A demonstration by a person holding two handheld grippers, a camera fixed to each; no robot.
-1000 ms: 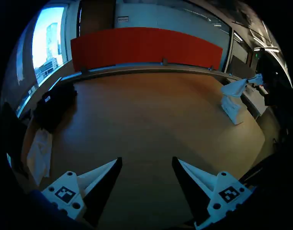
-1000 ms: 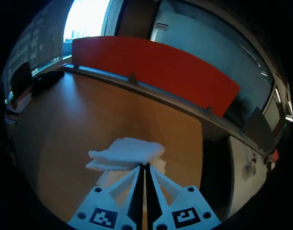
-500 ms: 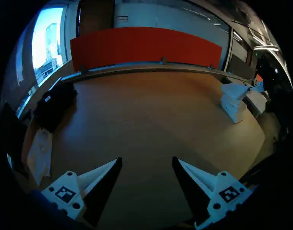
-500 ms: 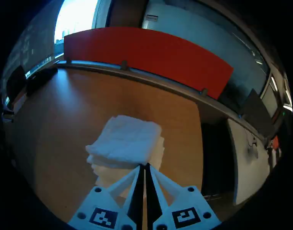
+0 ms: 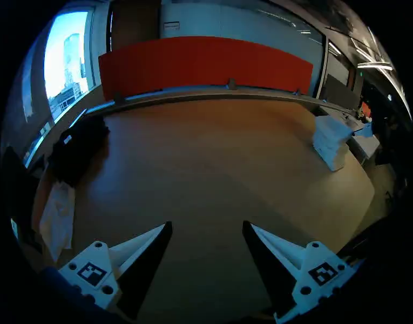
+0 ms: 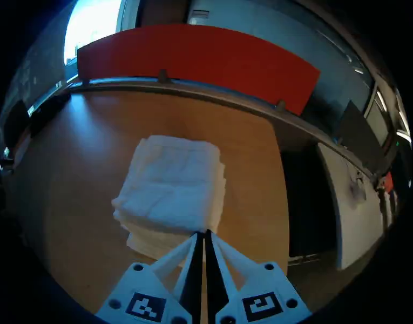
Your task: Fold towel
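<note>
**Right gripper view: folded towel lies on its pile, tongs closed at its edge**

A broad wooden counter [image 6: 60, 173] fills most of the room in front of me. A long red screen [image 6: 206, 54] stands along its far side, and a bright window [image 6: 93, 21] is off to the left beyond it. Toward the counter's right end a white towel [image 6: 174, 178], folded square, lies flat on a stack [image 6: 147, 243] of others like it, with its edges roughly in line with theirs. The right tongs [image 6: 204, 233] are pressed together, their tips meeting at the towel's near edge. I cannot tell whether any cloth is caught between them.

In the left gripper view the same stack is at the counter's far right edge, well away from the left tongs [image 5: 206, 223]. Those tongs are spread wide apart over bare wood, holding nothing. At the counter's left side a black bag [image 5: 76, 148] slumps near the window. Just nearer than the bag, a pale crumpled cloth [image 5: 58, 216] hangs off the counter's edge.
</note>
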